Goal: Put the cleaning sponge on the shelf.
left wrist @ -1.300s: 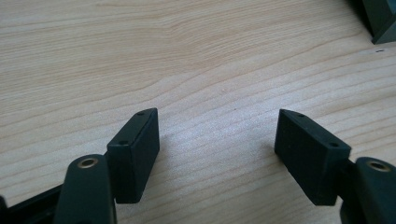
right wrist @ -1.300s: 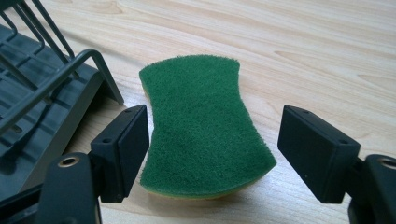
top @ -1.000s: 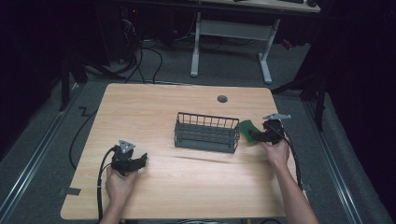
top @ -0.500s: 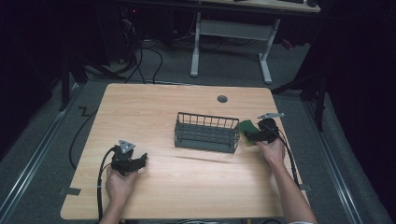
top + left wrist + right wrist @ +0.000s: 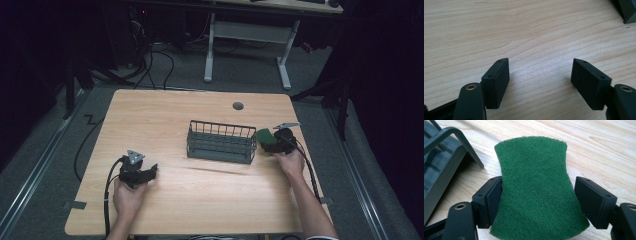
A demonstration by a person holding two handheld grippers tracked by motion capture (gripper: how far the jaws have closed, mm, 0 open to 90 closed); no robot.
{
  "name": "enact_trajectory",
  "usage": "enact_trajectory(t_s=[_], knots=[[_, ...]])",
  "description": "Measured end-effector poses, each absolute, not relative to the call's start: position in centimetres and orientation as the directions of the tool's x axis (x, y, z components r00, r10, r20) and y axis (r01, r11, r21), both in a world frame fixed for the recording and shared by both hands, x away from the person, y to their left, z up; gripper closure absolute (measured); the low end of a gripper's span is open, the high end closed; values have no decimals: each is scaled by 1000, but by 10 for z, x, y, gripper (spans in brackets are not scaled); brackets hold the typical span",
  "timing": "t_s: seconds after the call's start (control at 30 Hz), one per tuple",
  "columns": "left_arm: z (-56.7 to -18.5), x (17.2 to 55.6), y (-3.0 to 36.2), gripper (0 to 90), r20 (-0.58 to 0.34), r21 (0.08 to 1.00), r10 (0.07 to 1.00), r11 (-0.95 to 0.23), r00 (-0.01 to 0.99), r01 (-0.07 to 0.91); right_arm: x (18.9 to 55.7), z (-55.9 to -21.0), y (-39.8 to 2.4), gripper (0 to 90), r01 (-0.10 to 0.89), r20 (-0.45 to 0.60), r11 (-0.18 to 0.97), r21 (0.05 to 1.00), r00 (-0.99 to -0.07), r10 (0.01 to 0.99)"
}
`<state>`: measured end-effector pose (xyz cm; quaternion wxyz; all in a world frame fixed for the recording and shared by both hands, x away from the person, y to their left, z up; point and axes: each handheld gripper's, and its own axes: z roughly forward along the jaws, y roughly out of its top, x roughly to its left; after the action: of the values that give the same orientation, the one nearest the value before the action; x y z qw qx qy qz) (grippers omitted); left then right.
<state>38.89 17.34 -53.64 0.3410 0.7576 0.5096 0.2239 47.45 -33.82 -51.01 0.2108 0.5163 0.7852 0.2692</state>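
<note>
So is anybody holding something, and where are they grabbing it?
The right gripper has a green sponge between its jaws, around the narrow middle; whether both jaws press it is unclear. The left gripper is open over bare table.

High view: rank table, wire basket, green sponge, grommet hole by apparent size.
1. Table
2. Wire basket
3. Green sponge, partly covered by the right hand-held gripper, so its full size is unsure
4. Grommet hole

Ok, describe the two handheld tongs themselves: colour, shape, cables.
Both are black. The left tongs and right tongs each carry a grey three-cornered plate on top and trail a black cable. The jaws are flat rectangular blocks with small screw holes, on arms with brass-coloured pivots. Forearms look bare.
</note>
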Motion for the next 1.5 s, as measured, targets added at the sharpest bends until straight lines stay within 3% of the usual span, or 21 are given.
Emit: enact_trajectory(t_s=[0.57,1.5], knots=[[-536,389,174,323,-10,745,926,-245,378,620,473,-506,-345,276,703,-12,294,647,-377,926],[-536,389,174,324,-12,746,926,-244,378,620,446,-464,-351,278,656,-17,322,682,-426,905]])
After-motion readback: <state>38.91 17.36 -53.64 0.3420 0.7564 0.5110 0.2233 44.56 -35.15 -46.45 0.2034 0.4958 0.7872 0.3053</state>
